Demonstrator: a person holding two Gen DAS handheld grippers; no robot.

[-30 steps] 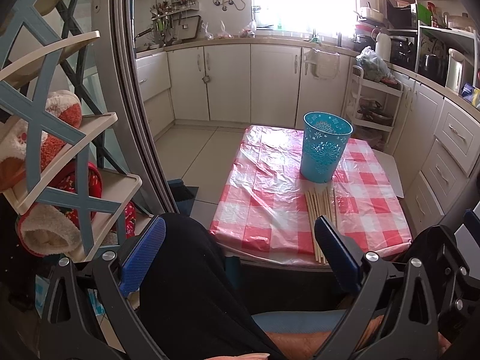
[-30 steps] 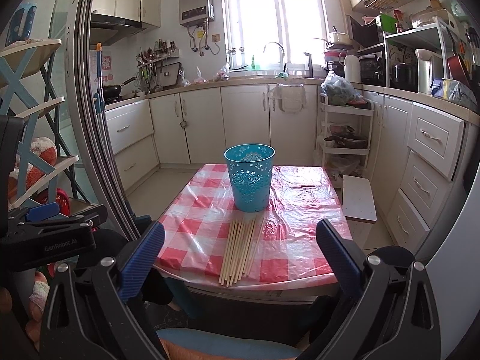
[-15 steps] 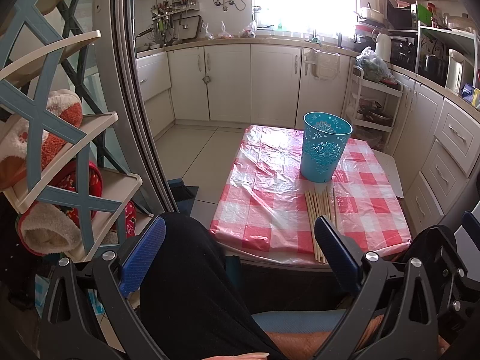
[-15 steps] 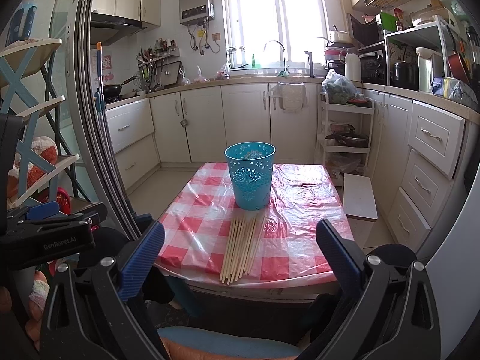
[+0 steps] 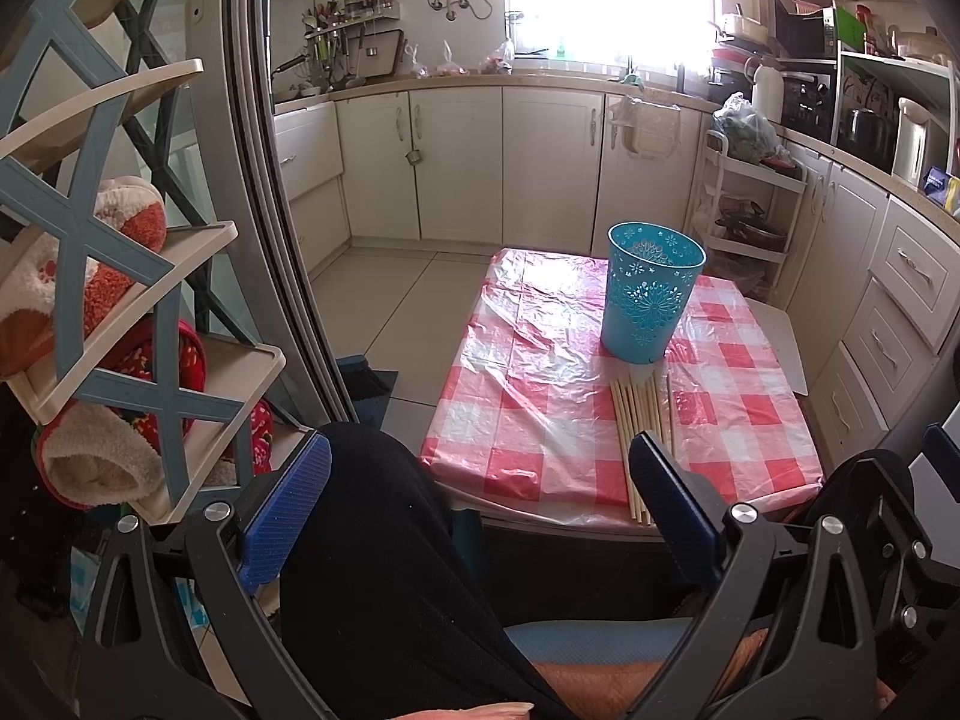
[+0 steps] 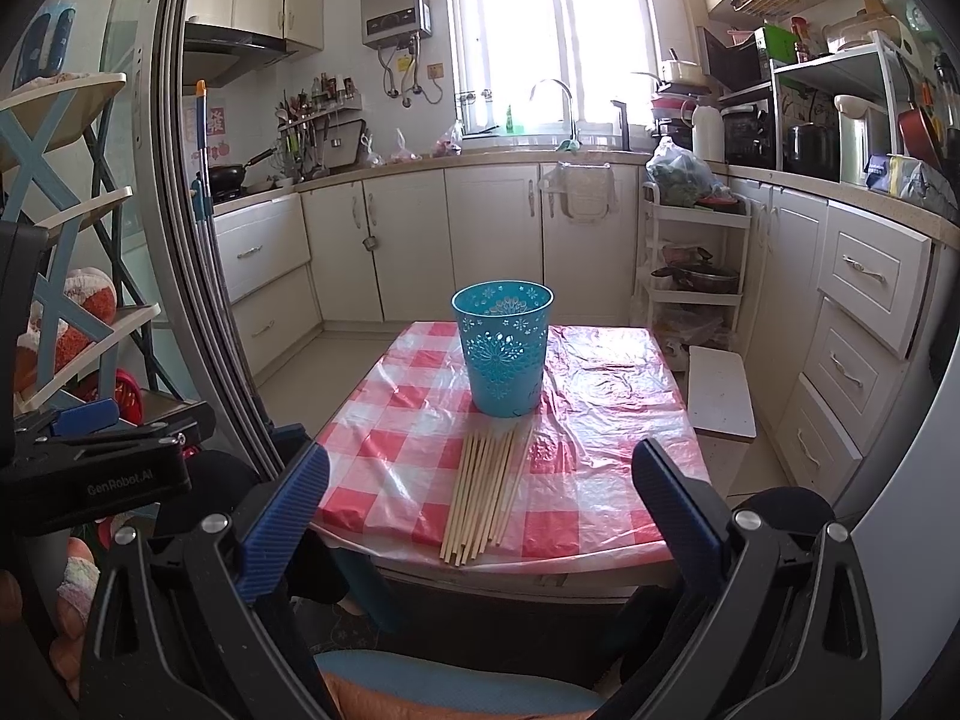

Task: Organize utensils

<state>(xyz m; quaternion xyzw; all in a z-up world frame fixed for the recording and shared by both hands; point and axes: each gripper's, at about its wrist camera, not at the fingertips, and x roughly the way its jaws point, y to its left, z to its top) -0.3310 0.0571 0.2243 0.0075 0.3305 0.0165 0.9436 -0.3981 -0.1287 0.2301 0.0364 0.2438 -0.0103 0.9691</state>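
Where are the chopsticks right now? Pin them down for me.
The chopsticks lie in a loose bundle on the checked table, just in front of the blue basket, their near ends at the table's front edge, centred in the right wrist view.

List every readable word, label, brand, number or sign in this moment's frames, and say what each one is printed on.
"GenRobot.AI": on the black body of the left gripper, seen from the right wrist view.
Red paper sign on the wall beside the stove: a single character, too blurred to read.
Blue packet on the right-hand counter: print too small to read.
Water heater panel: markings too small to read.
Nothing else is legible.
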